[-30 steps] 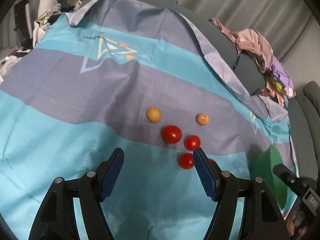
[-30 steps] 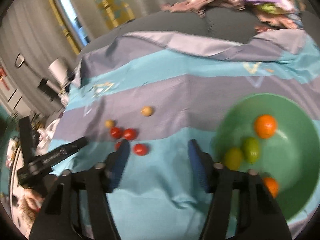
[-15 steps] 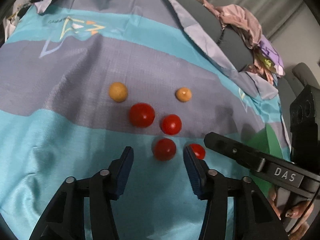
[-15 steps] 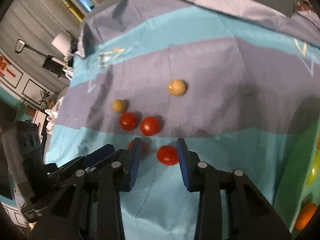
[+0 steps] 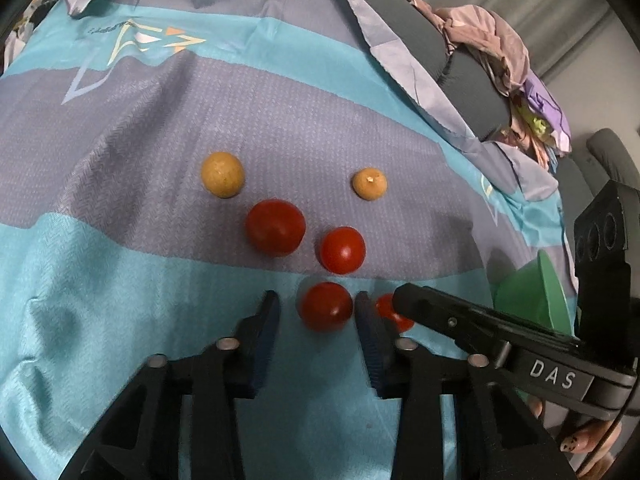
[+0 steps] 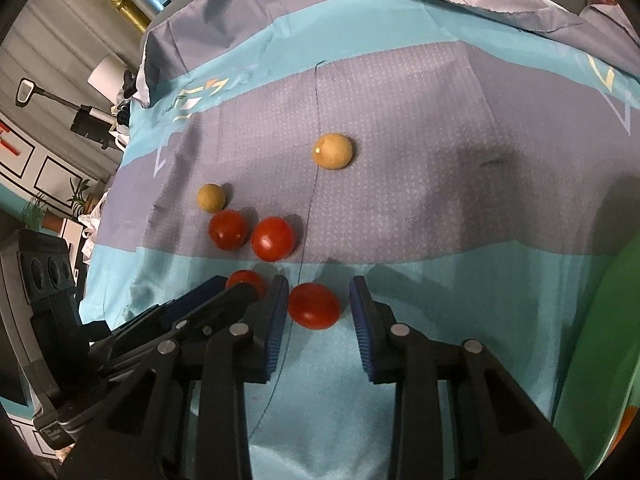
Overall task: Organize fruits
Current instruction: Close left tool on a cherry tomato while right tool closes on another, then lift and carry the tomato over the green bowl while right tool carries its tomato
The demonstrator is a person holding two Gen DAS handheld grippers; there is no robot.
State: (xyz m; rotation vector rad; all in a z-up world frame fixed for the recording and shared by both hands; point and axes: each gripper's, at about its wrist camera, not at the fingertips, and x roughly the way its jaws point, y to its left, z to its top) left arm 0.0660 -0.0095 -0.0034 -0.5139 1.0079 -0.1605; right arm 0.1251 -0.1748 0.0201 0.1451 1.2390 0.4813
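Several small fruits lie on a blue and grey striped cloth (image 5: 120, 280). My left gripper (image 5: 317, 300) is shut on a red cherry tomato (image 5: 326, 308), held at its fingertips. Right beside it, my right gripper (image 6: 318, 300) is shut on another red tomato (image 6: 314, 306); in the left wrist view one black finger hides most of that tomato (image 5: 390, 314). Two more red tomatoes (image 5: 275, 227) (image 5: 343, 250) and two tan round fruits (image 5: 222, 174) (image 5: 370, 183) lie loose just beyond. A green bowl (image 5: 532, 300) stands at the right, with orange fruit (image 6: 628, 420) showing at its edge.
The cloth drapes over a grey sofa, and a pile of clothes (image 5: 500, 40) sits on the backrest at the far right. A person's fingers (image 5: 580, 440) hold the right gripper's handle. The two grippers stand almost touching, side by side. Lamps and clutter stand past the cloth's left edge (image 6: 92, 116).
Both grippers came down towards the cloth. The right one swung left, away from the bowl. Each pair of jaws narrowed from wide apart to tight around one red tomato.
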